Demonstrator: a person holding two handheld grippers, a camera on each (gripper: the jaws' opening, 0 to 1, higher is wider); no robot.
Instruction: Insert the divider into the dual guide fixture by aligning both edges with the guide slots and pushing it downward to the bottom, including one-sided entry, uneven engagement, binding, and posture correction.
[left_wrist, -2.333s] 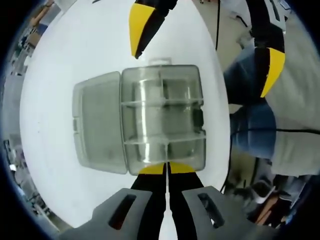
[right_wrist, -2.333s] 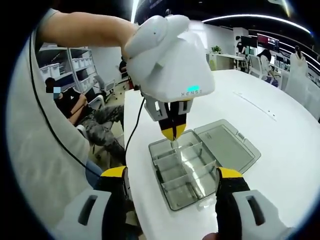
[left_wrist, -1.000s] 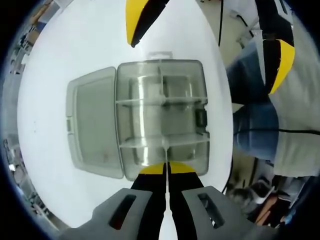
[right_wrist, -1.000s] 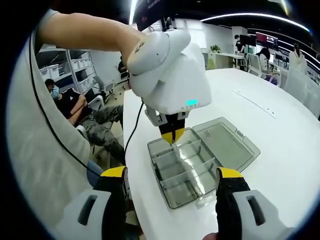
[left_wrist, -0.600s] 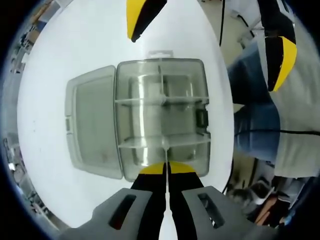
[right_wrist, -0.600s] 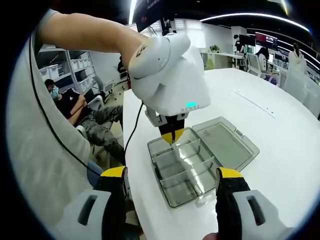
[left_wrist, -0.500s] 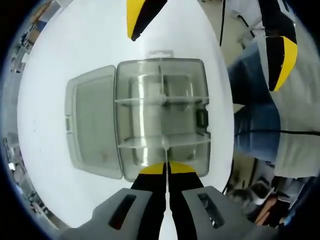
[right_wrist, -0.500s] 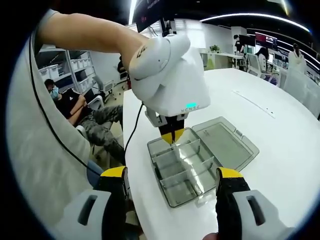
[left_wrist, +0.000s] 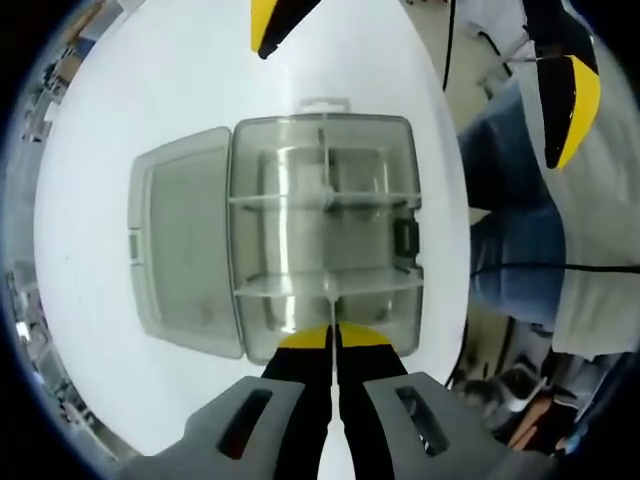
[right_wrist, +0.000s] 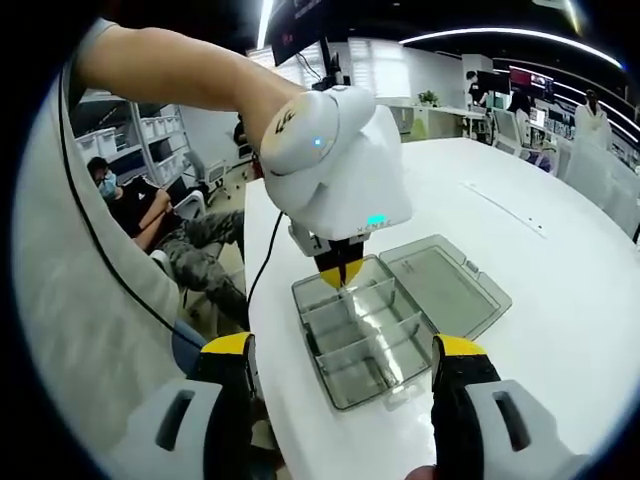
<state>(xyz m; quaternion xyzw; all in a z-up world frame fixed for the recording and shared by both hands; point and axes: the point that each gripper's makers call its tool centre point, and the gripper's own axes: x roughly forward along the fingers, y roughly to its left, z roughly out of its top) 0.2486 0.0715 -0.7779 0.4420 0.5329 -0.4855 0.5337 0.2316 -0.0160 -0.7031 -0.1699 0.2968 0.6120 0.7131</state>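
Left gripper view first: over on the left lies the open lid (left_wrist: 180, 265) of the clear plastic box, flat on the white counter (left_wrist: 120, 150) and hinged to the tray. Moving right, the box tray (left_wrist: 322, 240) sits square in the middle, crossed by two clear walls that split it into three bays, with a short clear piece standing in the far bay. At the bottom, the left claw (left_wrist: 333, 338) has its yellow tips pressed together on a thin clear divider (left_wrist: 330, 300), right at the near wall of the tray; the divider's blade runs edge-on up to the nearer cross wall. How deep it sits, I cannot tell. Up top, the two yellow tips of the right claw (left_wrist: 268, 25) hang well apart, one above the counter, the other off to the right over a person's jeans (left_wrist: 510, 230).

Right gripper view now: at the left, a seated person (right_wrist: 150, 225) beside shelving; nearer, a bare arm runs to the white housing of the left claw (right_wrist: 340, 275), tips down at the box's left end. The box (right_wrist: 365, 320) and lid (right_wrist: 440, 285) lie on the counter (right_wrist: 540, 280). At the bottom, the right claw (right_wrist: 340, 385) is spread wide, empty, and hangs short of the box.
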